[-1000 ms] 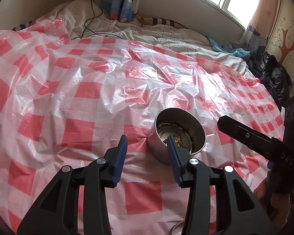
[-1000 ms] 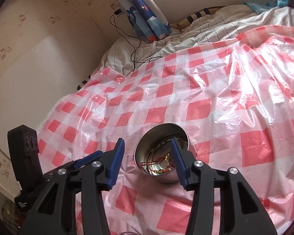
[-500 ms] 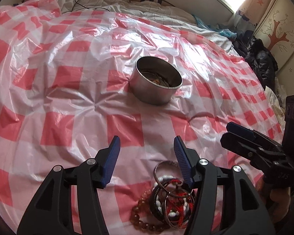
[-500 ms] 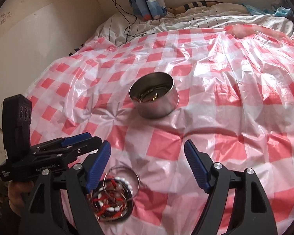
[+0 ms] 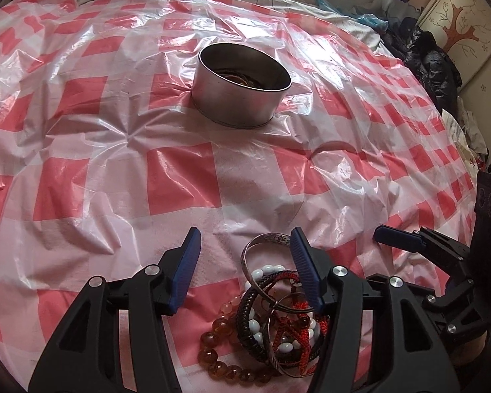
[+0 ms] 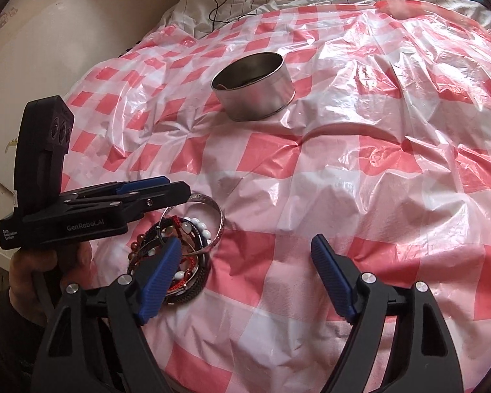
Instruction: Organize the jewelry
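Observation:
A round metal tin (image 5: 242, 88) holding some jewelry stands on the red-and-white checked plastic sheet (image 5: 180, 180); it also shows in the right wrist view (image 6: 255, 86). A pile of bracelets (image 5: 275, 321) lies near me: a silver bangle, white beads, amber beads, red and black cords. It shows in the right wrist view (image 6: 193, 232) too. My left gripper (image 5: 245, 258) is open, just over the pile's far edge, empty. My right gripper (image 6: 245, 265) is open wide and empty, to the right of the pile.
The sheet covers a bed, rumpled and dimpled. White bedding and a black cable (image 6: 219, 3) lie at the far end. Dark clothes (image 5: 432, 62) are heaped at the right by a wall with a tree picture. A pale wall (image 6: 65, 32) runs along the left.
Both grippers have pulled back from the tin toward me and dropped lower. The bracelet pile has come into view under the left gripper. Both stay open.

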A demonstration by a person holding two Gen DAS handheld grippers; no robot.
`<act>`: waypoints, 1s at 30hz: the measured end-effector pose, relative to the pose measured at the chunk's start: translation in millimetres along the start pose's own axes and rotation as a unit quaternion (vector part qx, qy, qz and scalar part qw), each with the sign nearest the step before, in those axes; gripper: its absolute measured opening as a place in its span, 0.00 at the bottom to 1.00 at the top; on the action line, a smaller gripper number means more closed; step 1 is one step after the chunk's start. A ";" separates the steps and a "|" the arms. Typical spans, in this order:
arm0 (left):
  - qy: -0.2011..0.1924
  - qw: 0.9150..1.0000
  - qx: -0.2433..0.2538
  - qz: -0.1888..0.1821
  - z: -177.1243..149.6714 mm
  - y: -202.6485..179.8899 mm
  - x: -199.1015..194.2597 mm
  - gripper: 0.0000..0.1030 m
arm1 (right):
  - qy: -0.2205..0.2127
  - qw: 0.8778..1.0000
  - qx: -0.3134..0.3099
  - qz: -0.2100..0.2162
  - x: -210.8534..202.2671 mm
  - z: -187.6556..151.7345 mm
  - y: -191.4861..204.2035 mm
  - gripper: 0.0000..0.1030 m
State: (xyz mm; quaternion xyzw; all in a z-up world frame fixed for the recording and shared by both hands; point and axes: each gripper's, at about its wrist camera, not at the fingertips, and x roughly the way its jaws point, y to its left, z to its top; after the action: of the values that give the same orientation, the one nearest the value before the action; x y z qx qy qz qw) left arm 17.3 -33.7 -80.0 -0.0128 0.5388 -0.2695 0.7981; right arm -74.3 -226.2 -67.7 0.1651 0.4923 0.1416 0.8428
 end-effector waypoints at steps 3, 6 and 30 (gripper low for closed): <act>0.014 1.000 -0.003 -0.003 0.2 -1.8 7.7 0.52 | 0.001 1.000 -0.003 0.001 -1.7 -1.0 -0.2 0.77; 0.022 1.000 -0.005 -0.005 -0.4 -3.7 13.0 0.50 | 0.004 1.000 -0.009 0.005 -2.0 -2.6 1.9 0.78; -0.077 0.996 -0.038 -0.013 19.6 30.6 -41.2 0.07 | -0.003 0.974 -0.211 0.086 9.6 -30.4 100.6 0.77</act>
State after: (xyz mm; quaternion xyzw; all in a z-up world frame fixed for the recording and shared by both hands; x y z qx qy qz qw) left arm 35.8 5.5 -46.1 -0.0709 0.4853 -0.2577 0.8325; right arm -104.1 -127.1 -47.2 0.0259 0.4328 0.3135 0.8448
